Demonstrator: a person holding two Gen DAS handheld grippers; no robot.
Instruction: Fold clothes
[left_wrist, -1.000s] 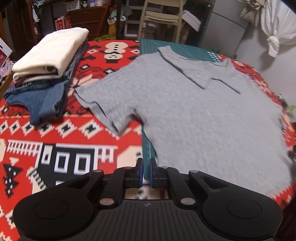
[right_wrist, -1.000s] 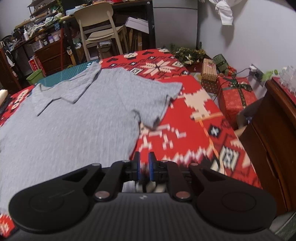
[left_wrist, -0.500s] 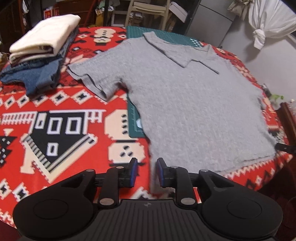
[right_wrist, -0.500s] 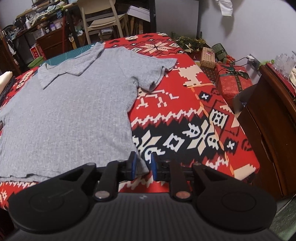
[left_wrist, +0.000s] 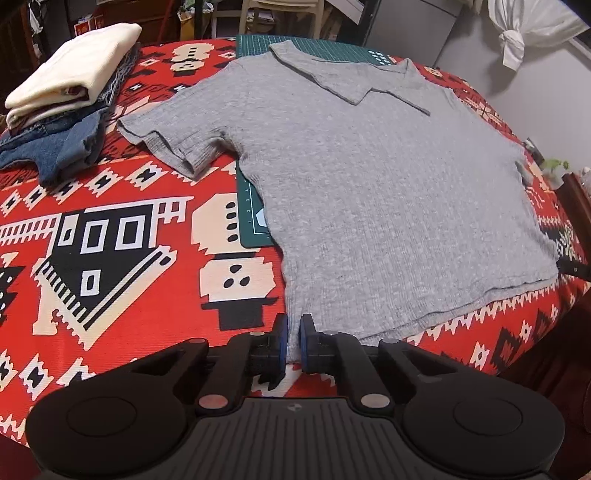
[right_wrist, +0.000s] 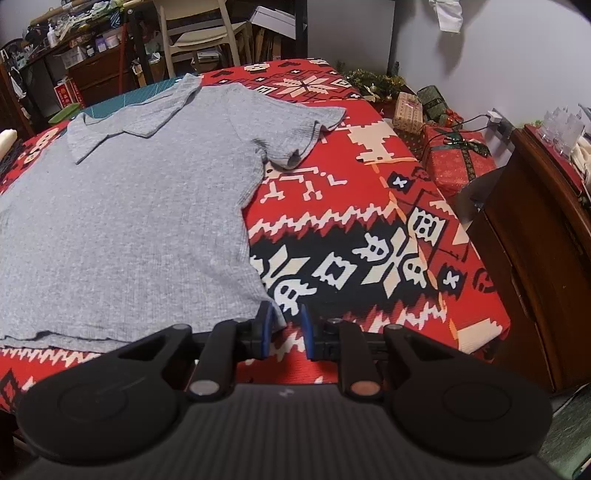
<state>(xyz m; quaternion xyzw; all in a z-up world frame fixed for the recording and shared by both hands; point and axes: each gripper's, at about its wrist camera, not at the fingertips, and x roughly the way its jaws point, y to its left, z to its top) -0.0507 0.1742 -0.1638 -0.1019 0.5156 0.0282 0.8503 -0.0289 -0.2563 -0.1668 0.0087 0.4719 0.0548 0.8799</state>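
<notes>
Grey ribbed knit fills most of the left wrist view: a short-sleeved collared shirt (left_wrist: 388, 184) lies spread flat, collar at the far edge, hem toward the camera, on a red patterned cloth (left_wrist: 110, 258), with a green cutting mat (left_wrist: 255, 221) peeking out from under its side. The left gripper (left_wrist: 291, 341) sits at the near hem corner on that side, its blue pads (left_wrist: 281, 341) drawn almost together with a thin fold of the grey hem pinched between them — it appears to have hold of the corner. Off at the far left stands a stack of folded clothes (left_wrist: 70, 96), cream on top, denim beneath.

From the right wrist view, the same shirt (right_wrist: 129, 206) stretches away to the left, one sleeve lying out across the red cloth (right_wrist: 369, 229). The right gripper (right_wrist: 283, 330) is at the other hem corner; its jaws stand a little apart, and the corner of fabric lies in the gap against the left-hand pad, with no squeeze visible yet.

Such a knit should handle as light, soft and limp, probably a bit stretchy, so it will likely sag and drape wherever it is unsupported. Pinching both hem corners — through both layers — looks the sensible hold for carrying the bottom edge up toward the collar.
</notes>
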